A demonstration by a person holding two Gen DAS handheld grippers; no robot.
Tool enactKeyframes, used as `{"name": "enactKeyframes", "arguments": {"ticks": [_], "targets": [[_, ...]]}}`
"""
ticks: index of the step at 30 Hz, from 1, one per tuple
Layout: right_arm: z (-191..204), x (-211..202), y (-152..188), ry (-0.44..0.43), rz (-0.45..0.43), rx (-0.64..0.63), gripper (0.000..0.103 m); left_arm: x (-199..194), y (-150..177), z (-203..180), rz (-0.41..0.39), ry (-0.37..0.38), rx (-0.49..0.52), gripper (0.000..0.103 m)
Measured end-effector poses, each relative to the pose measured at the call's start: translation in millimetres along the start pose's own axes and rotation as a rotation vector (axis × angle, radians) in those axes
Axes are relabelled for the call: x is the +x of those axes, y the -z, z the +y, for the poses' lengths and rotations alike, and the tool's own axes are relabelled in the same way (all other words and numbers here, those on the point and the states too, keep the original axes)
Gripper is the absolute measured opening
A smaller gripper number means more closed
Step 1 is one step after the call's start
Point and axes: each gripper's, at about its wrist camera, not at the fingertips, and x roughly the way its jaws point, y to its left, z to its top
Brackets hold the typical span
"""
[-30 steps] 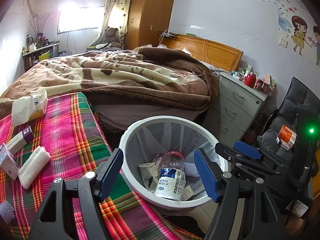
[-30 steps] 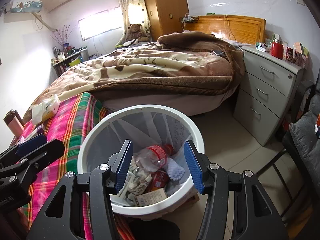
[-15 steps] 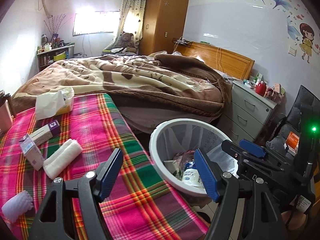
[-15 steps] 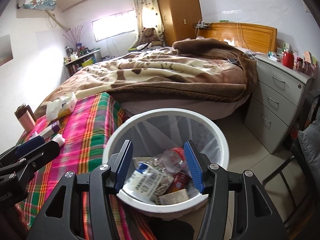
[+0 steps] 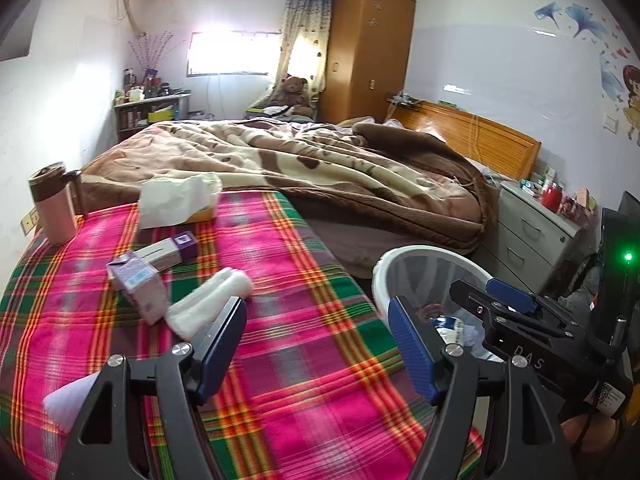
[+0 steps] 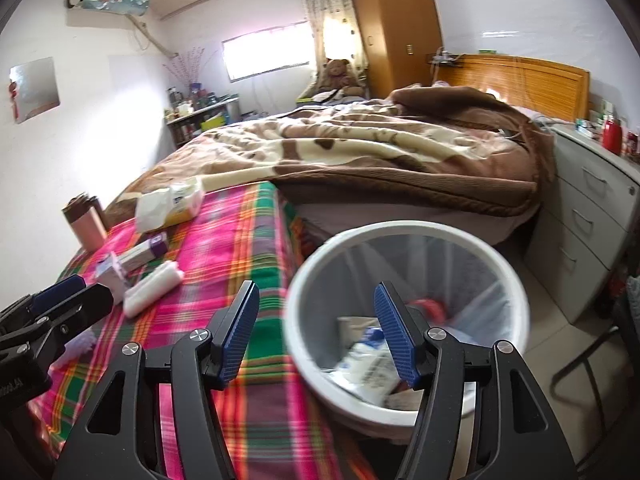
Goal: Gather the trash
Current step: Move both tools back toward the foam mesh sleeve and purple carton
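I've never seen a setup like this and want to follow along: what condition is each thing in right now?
left tool: open, holding nothing.
right tool: open, holding nothing.
trash bin: upright on the floor, partly filled with trash.
white roll: lying on the plaid cloth.
purple carton: lying tipped over.
long box: lying flat.
tissue pack: open, tissue sticking out.
pink tumbler: upright, lidded.

Woven plaid cloth (image 5: 304, 344) — matt; white plastic bin (image 6: 404, 240) (smooth); ribbed blue gripper pads (image 6: 394, 332).
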Motion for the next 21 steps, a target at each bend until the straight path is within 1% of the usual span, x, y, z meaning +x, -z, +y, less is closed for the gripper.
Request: {"name": "enactKeyframes", "arguments": {"ticks": [3,9,13,21], "targets": [[15.7,4.7,-0.1,-0.026,0.006,-0.034,0.062,-6.5,4.1,19.6,-0.004,-0.032,-0.021,0.075],[41.3,12.9,2.3,-0.076,0.020,-0.073,0.062,-14.7,15.9,60.7,0.016,-0.098,-0.068,0.075],[59.2,19.9,3.5,-0.110,0.038,-0.101,0.062,-21.5,22.2,81.8,0.021,-0.142,-0.074,0.075],[96.2,28.9,0.6,-0.179,0.045,-0.162,0.062,-29.6,38.4,125.7,0.062,-0.194,-0.110,0.076]]}}
